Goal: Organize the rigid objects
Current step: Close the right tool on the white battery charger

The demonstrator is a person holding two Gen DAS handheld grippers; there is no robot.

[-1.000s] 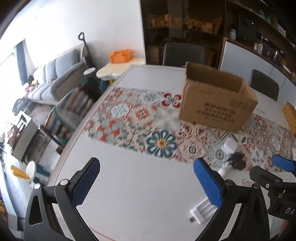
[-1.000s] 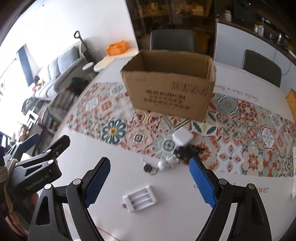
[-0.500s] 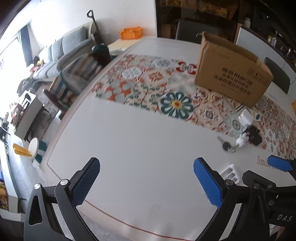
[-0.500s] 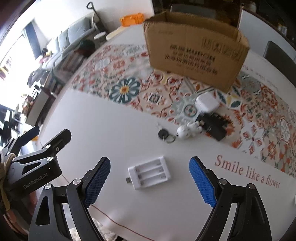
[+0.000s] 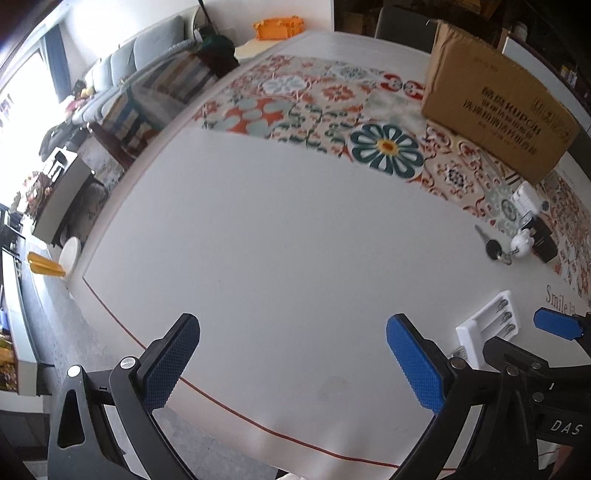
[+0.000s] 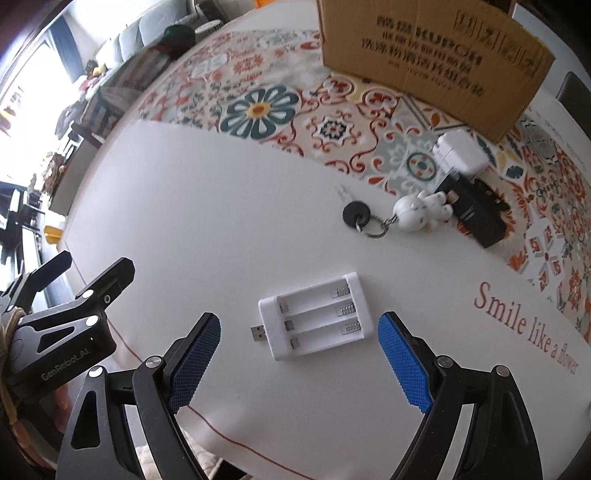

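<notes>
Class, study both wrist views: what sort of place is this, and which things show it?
Most likely a home's open living and dining room: a grey sofa near the window, a dining chair behind the table with its patterned tablecloth, and shelving at the back.

On the table [image 6: 221, 221], the battery charger [image 6: 316, 319] lies nearest the front edge, its USB plug pointing left. Behind it to the right lie a key [image 6: 355, 214] ringed to a figurine keychain [image 6: 419, 212], then a black adapter [image 6: 476, 214] touching a white charger [image 6: 460, 155], with the cardboard box [image 6: 432, 55] farthest back.
</notes>
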